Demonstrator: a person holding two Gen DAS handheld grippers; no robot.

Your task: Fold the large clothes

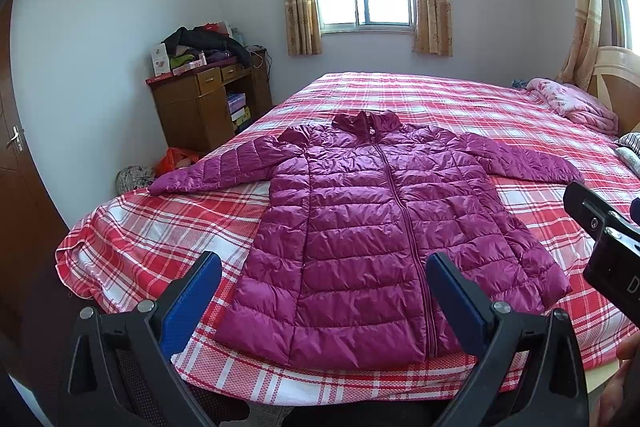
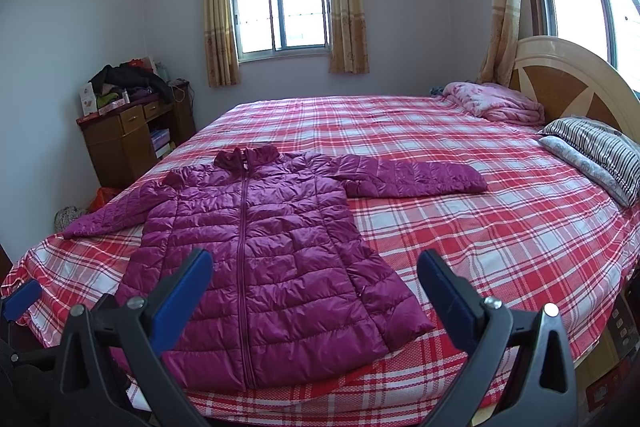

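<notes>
A big purple puffy jacket [image 1: 372, 235] lies flat on the bed [image 1: 500, 115]. The bed has a red and white checked sheet. The jacket is zipped up, front side up, with its collar pointing to the far wall and its bottom edge near the close edge of the bed. Both sleeves stick out to the sides. The left sleeve [image 1: 216, 171] reaches toward the corner of the bed, and the right sleeve [image 2: 416, 177] lies straight across the sheet.

The left tongs [image 1: 324, 301] are spread wide, with blue pads [image 1: 190, 303] on the inside of each finger. They hold nothing. They hang above the bottom edge of the jacket and do not touch it.

The right tongs [image 2: 316, 295] are spread wide too and hold nothing. They hang over the bottom right part of the jacket and the sheet beside it.

At the far right end of the bed sits a pink blanket [image 2: 494, 103] in a heap, next to a striped pillow [image 2: 600, 143] by the headboard [image 2: 568, 83]. A brown wooden worktop [image 2: 128, 135] stands in the left corner with clothes piled on top. A window [image 2: 280, 11] with yellow curtains is on the far wall.
</notes>
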